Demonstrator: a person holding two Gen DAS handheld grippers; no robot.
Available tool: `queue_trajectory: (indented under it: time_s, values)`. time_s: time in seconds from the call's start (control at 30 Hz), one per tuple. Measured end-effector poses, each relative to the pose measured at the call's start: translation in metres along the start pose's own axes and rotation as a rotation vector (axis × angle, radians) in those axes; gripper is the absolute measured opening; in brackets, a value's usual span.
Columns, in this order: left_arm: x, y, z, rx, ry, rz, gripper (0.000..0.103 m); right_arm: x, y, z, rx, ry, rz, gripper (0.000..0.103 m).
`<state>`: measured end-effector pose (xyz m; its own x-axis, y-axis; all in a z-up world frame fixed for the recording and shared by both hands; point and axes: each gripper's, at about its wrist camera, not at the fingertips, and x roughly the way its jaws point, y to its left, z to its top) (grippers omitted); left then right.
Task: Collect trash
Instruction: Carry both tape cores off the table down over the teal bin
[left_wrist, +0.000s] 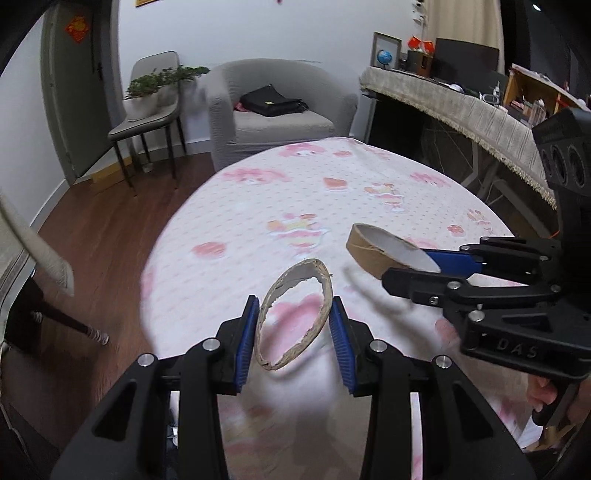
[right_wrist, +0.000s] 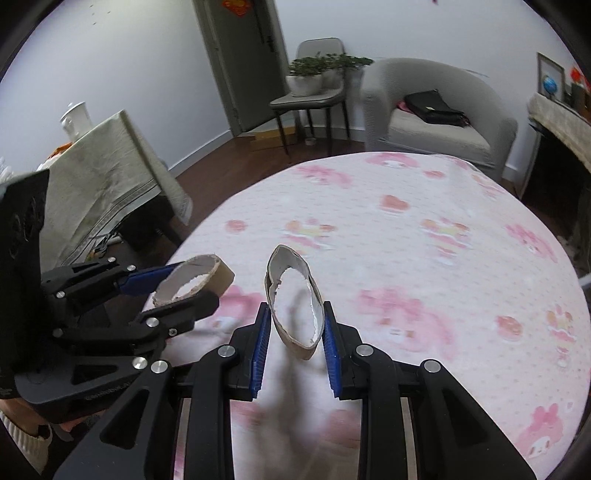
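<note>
Each gripper holds a squashed brown cardboard tape core above a round table with a pink cartoon-print cloth (left_wrist: 258, 206). My left gripper (left_wrist: 294, 332) is shut on a ragged-edged core (left_wrist: 321, 280), its blue pads pressing both sides. That same core (right_wrist: 218, 275) and left gripper (right_wrist: 184, 291) appear at the left of the right wrist view. My right gripper (right_wrist: 294, 343) is shut on the other flattened core (right_wrist: 317, 295), white inside. In the left wrist view the right gripper (left_wrist: 421, 267) and its core (left_wrist: 369, 251) hang at the right, close beside mine.
Beyond the table (right_wrist: 424, 229) stand a grey armchair (left_wrist: 273, 107) with a black bag (left_wrist: 269, 101), a chair with potted plants (left_wrist: 155, 96) and a cloth-covered side table (right_wrist: 107, 177). A cluttered desk with a fringed cloth (left_wrist: 454, 107) runs along the right. A hand (left_wrist: 543, 395) grips the right handle.
</note>
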<state>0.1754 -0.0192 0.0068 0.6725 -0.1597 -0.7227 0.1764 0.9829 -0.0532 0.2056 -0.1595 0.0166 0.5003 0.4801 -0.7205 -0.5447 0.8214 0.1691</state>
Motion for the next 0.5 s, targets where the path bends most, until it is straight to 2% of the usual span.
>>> queue_trajectory:
  time_s: [0.2, 0.5]
  values:
    - [-0.023, 0.038, -0.016, -0.053, -0.013, 0.034, 0.041, 0.022, 0.036, 0.009, -0.047, 0.019, 0.016, 0.027]
    - [-0.035, 0.103, -0.036, -0.176, -0.021, 0.076, 0.041, 0.057, 0.092, 0.022, -0.117, 0.041, 0.056, 0.027]
